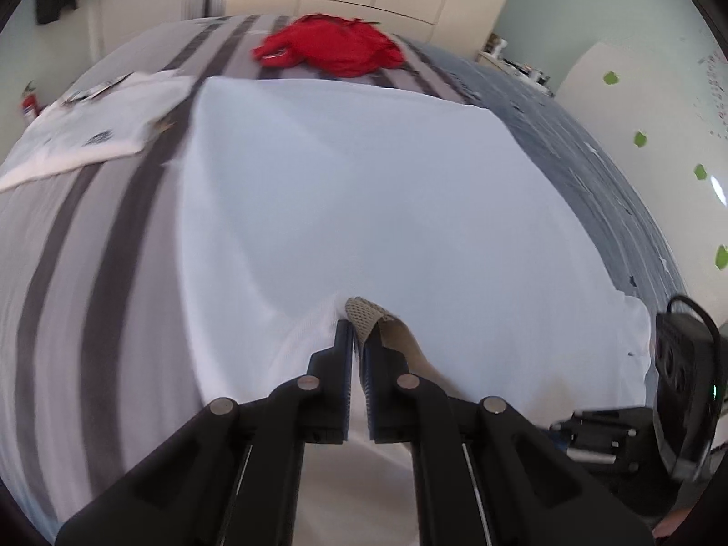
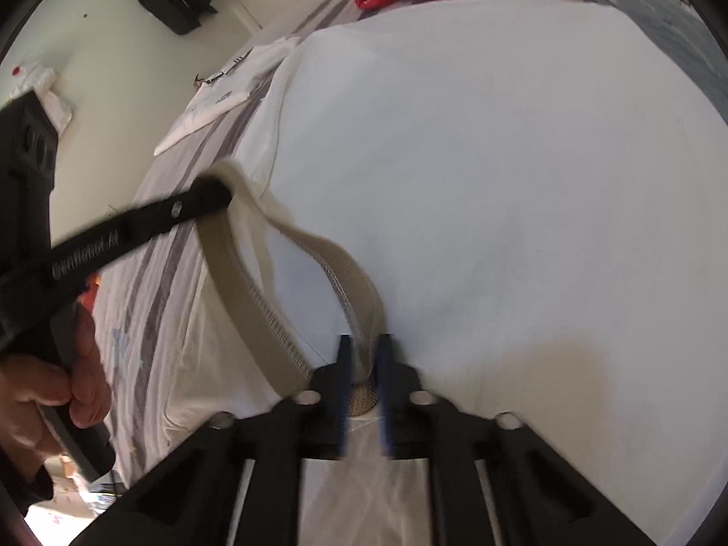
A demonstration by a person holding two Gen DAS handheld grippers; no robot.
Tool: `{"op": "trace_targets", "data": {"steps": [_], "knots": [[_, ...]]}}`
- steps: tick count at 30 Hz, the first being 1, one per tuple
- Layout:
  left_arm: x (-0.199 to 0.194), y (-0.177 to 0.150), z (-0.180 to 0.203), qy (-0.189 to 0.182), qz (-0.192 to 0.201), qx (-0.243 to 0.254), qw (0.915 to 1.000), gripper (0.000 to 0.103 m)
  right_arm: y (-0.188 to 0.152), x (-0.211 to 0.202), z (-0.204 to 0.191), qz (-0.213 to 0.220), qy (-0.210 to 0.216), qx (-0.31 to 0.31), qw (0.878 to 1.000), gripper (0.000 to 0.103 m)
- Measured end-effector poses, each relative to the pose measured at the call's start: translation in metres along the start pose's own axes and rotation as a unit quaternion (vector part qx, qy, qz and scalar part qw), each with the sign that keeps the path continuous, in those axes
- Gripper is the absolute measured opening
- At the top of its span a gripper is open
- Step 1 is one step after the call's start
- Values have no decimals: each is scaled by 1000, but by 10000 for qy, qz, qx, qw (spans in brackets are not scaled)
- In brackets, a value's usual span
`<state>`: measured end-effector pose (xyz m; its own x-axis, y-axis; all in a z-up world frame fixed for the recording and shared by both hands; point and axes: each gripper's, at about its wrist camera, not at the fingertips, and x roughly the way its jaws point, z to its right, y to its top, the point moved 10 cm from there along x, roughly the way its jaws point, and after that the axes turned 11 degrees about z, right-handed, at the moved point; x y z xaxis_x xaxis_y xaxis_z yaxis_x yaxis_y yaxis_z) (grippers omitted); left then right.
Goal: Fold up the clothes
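My left tongs and right tongs each pinch the white shirt's beige collar, low centre of each frame.

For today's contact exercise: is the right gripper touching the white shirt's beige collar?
Touching. The right wrist view shows the right gripper shut on the beige collar of the white shirt.

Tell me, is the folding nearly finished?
Not yet. One white folded piece already lies on the striped bed. In hand: the white shirt is spread flat, and the left gripper and right gripper are both shut on its beige collar, so no fold shows yet. The red garment still waits in a heap.
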<state>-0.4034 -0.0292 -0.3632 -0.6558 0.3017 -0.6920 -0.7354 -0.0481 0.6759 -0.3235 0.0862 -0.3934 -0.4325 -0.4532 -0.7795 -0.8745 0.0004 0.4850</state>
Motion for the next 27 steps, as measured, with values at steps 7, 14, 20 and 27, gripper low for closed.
{"op": "trace_targets", "data": {"steps": [7,14,20,27], "knots": [[43,7,44,-606,-600,-109,9963,23,1,-10,34,-140,-148,355,9992,4],[-9,4,14,-698,-266,-566,9956,40,25,-34,45,311,-142,340,9988,17],[-80,-68,-9,-182,-488,-96,9986,40,13,-29,-9,133,413,-366,9984,31],[-137,-163,2,-26,-1049,-146,9944,40,-11,-13,0,-114,79,-351,9993,31]]}}
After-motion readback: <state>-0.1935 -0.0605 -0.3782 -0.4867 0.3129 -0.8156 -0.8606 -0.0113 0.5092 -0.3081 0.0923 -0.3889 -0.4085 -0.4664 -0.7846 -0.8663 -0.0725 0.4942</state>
